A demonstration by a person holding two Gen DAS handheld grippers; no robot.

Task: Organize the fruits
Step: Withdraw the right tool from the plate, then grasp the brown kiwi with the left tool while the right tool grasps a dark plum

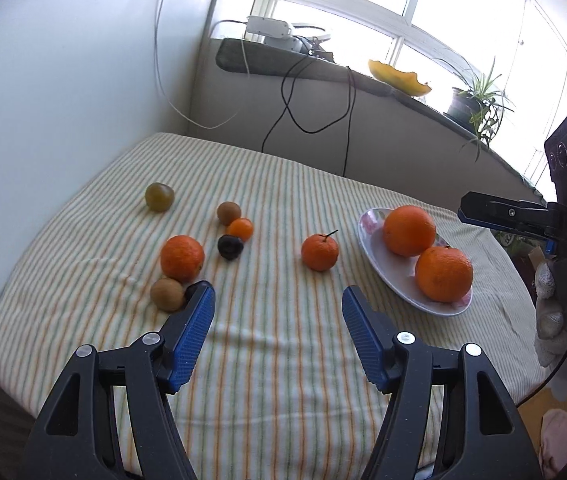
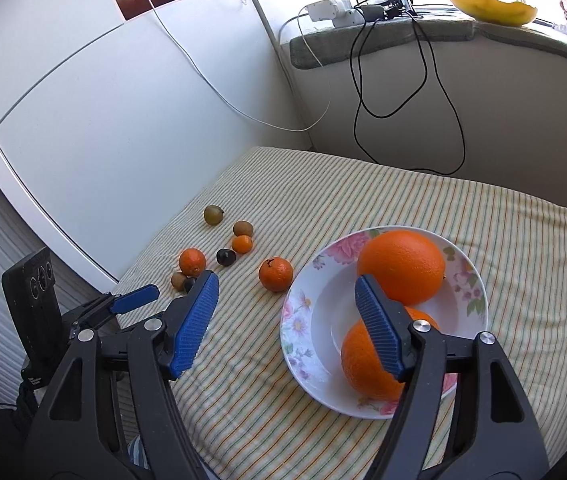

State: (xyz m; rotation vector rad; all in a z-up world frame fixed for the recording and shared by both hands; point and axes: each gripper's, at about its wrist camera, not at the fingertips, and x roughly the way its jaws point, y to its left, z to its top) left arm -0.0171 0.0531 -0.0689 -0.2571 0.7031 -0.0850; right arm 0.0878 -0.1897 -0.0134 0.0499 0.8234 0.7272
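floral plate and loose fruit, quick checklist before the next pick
1. Left tool open and empty: ok.
2. Right tool open and empty: ok.
3. White floral-rimmed plate has bare room beside its two large oranges: ok.
4. Stemmed mandarin on the striped cloth stands apart from other fruit, clear to grasp: ok.
5. All fruit gathered on the plate: not ok.
6. Fruit ripeness or softness: cannot tell.
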